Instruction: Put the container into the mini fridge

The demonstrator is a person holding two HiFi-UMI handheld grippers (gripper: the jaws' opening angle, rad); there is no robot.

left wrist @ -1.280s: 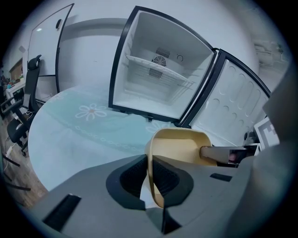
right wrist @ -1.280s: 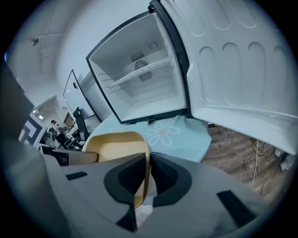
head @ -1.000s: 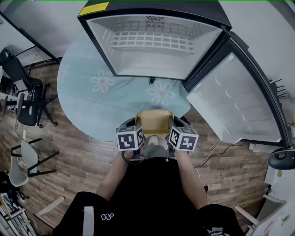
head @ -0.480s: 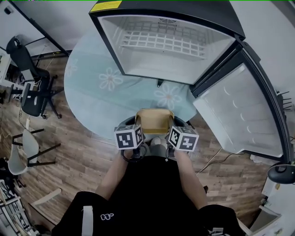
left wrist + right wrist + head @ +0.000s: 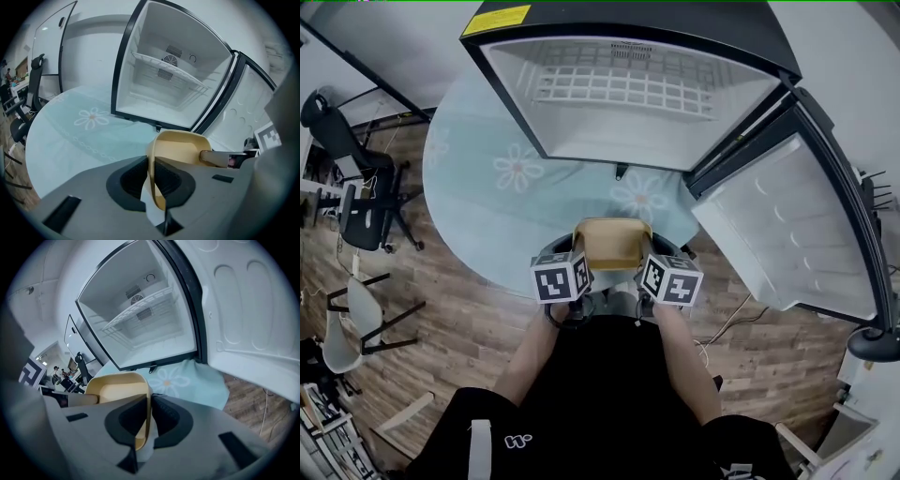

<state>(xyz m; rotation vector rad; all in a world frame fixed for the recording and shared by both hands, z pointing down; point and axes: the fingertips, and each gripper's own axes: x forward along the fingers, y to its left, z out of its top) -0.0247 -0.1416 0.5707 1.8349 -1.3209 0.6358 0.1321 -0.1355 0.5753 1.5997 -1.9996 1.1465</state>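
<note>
A tan, empty container (image 5: pixel 612 243) hangs in front of me, held from both sides. My left gripper (image 5: pixel 574 264) is shut on its left wall (image 5: pixel 152 164), and my right gripper (image 5: pixel 649 264) is shut on its right wall (image 5: pixel 146 413). The container (image 5: pixel 180 147) is level and open at the top. Ahead stands the mini fridge (image 5: pixel 628 103) with its interior bare and a white wire shelf (image 5: pixel 623 89) inside. Its door (image 5: pixel 783 225) swings wide open to the right. The container is still outside, short of the fridge opening.
A round pale-blue mat with flower prints (image 5: pixel 516 187) lies under the fridge on a wood-plank floor. Black office chairs (image 5: pixel 352 187) stand at the left. A cable (image 5: pixel 727 323) runs on the floor by the door. A black lamp-like object (image 5: pixel 874 342) sits at the far right.
The view has shifted slightly between frames; the fridge sits a little differently in the frame. Both grippers keep the same hold on the container.
</note>
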